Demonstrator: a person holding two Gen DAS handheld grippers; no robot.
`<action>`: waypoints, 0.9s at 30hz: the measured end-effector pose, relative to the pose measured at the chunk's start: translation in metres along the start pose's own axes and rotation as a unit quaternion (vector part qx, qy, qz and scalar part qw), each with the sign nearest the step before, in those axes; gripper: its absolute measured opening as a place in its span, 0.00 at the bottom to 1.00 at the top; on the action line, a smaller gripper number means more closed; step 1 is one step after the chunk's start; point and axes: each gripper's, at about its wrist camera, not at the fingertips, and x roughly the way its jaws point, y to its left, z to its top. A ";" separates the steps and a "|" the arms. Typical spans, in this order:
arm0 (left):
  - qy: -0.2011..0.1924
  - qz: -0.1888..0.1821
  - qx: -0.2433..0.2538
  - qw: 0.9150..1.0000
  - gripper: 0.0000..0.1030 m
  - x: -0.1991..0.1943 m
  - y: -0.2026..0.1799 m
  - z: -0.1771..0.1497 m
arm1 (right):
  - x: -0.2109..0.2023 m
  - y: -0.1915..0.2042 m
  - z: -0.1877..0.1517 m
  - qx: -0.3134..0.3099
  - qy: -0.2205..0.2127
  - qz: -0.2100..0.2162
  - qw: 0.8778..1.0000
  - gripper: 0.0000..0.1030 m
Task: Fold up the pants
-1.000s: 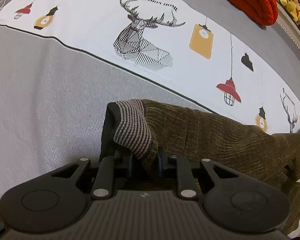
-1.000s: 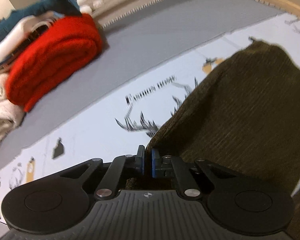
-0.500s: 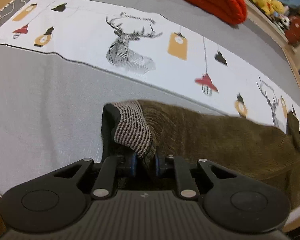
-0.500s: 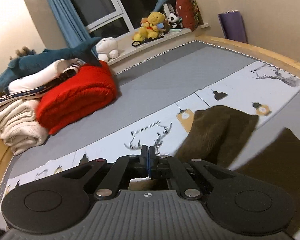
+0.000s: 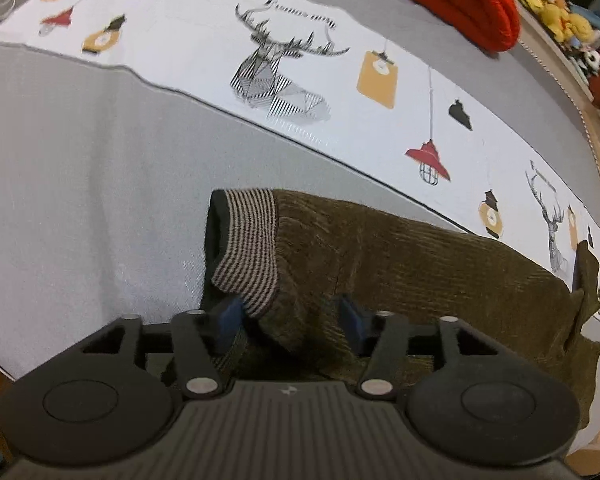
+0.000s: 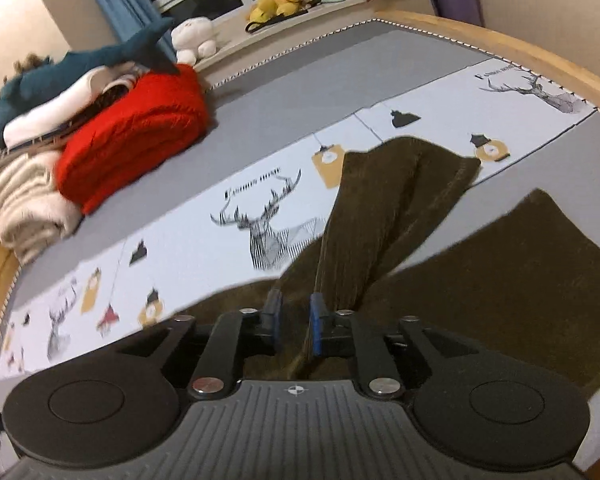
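**Inspector:** Where the pants [image 5: 400, 256] lie, you have them on the grey bed cover [image 5: 80, 184], the striped waistband [image 5: 250, 248] nearest your left gripper [image 5: 290, 320] and a folded leg [image 6: 396, 200] reaching onto the white printed strip [image 6: 204, 236].

**Operator:** And my 2 grippers?

**Inspector:** Your left jaws have just been opening; they stand wide, the waistband edge between them, pads clear of it. Your right gripper [image 6: 294, 326] has just been opening too; its gap is narrow, with olive cloth between the pads, which do not press it.

**Operator:** Surroundings?

**Inspector:** A red folded blanket [image 6: 132, 136] lies well apart, beside cream towels [image 6: 24, 200].
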 end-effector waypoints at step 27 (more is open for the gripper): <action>0.009 0.071 0.035 0.997 0.46 0.027 -0.011 0.013 | 0.125 -0.057 0.027 0.103 0.015 -0.033 0.994 0.41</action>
